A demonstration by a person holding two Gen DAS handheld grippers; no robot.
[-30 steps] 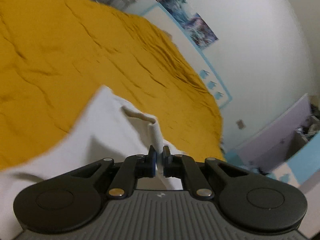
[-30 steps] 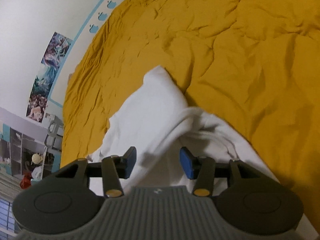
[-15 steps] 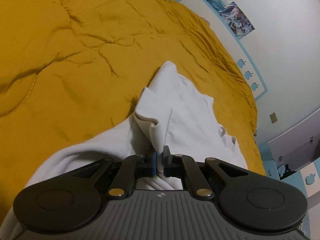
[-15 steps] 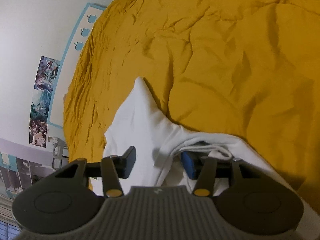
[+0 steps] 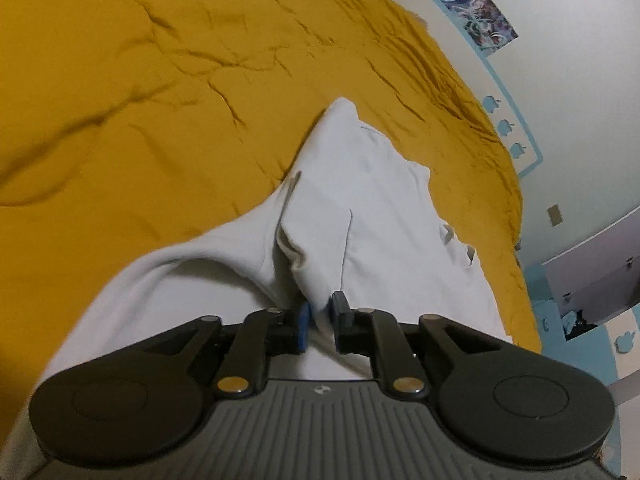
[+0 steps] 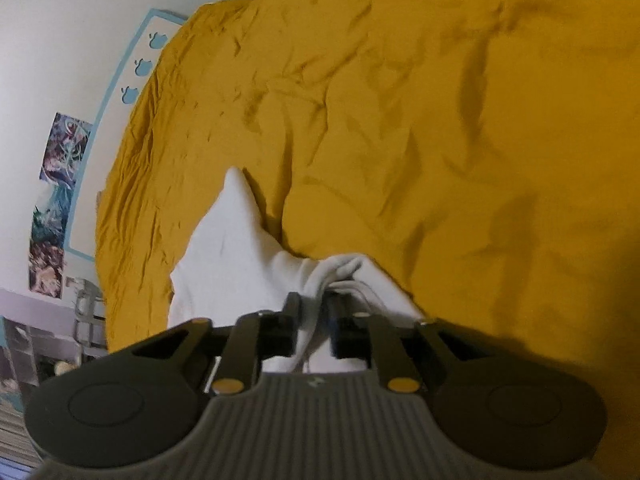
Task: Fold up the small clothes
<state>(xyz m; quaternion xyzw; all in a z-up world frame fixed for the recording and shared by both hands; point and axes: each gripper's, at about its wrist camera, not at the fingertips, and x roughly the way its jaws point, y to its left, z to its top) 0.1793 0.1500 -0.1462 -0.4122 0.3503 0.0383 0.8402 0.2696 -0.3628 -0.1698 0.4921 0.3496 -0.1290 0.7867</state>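
Note:
A white garment point(image 5: 380, 208) lies rumpled on a mustard-yellow bedspread point(image 5: 160, 100), one corner pointing toward the far wall. My left gripper point(image 5: 320, 314) hovers low over its near part. Its jaws are opening, and a raised fold of the cloth still runs into the narrow gap between them. In the right wrist view the same white garment point(image 6: 232, 248) lies on the bedspread point(image 6: 440, 120). My right gripper point(image 6: 314, 312) has a gathered bunch of its fabric filling the gap between the pads. Those jaws are opening too.
The bed meets a white wall with posters point(image 5: 484, 20) and blue apple stickers point(image 5: 506, 126). A pale cabinet point(image 5: 592, 276) stands past the bed's right edge. Shelves with clutter point(image 6: 24, 344) show at the lower left of the right wrist view.
My left gripper sank toward the bed with the cloth, and its shut jaws have parted a little. The right jaws went from wide open to narrow around a bunch of fabric.

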